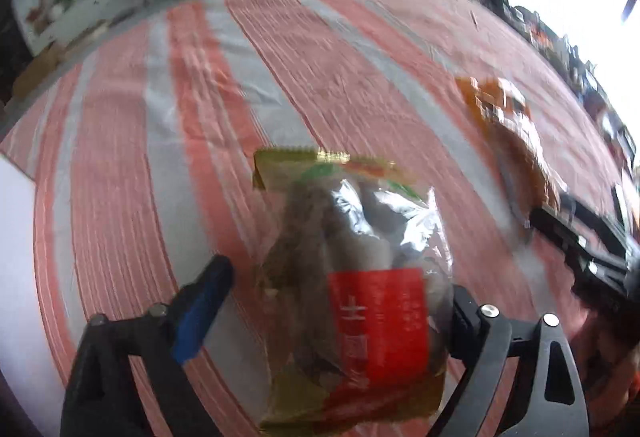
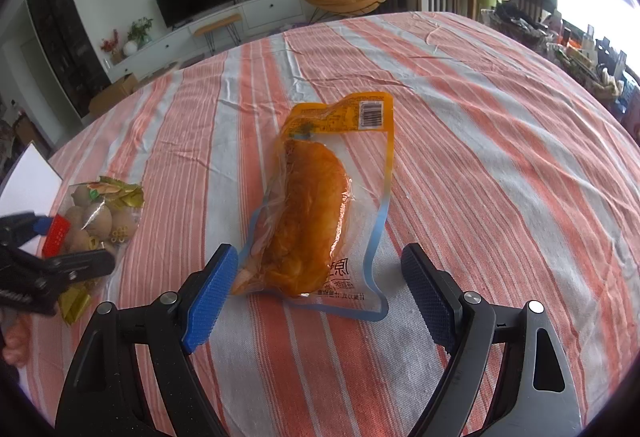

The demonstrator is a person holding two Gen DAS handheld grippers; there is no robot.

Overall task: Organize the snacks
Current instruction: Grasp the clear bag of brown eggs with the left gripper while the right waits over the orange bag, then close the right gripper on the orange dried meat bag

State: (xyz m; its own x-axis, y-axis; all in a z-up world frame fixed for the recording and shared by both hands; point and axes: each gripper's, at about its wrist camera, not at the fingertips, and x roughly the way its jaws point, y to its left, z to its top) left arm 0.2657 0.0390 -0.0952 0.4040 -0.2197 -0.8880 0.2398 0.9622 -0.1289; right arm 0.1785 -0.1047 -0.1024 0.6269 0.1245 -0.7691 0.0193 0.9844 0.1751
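Note:
A clear bag of brown round snacks with a red label and gold trim [image 1: 352,277] sits between the fingers of my left gripper [image 1: 340,301], which closes on it; the view is blurred. The same bag [image 2: 96,221] and left gripper [image 2: 60,253] show at the left of the right wrist view. An orange vacuum-packed meat snack [image 2: 316,205] lies on the striped tablecloth [image 2: 480,157]. My right gripper [image 2: 316,289] is open, its blue pads on either side of the pack's near end. The pack also shows in the left wrist view [image 1: 504,125].
A white box or board [image 2: 28,177] stands at the table's left edge, also in the left wrist view [image 1: 16,257]. Cluttered items [image 2: 580,49] line the table's far right. A TV, cabinet and orange chair stand beyond the table.

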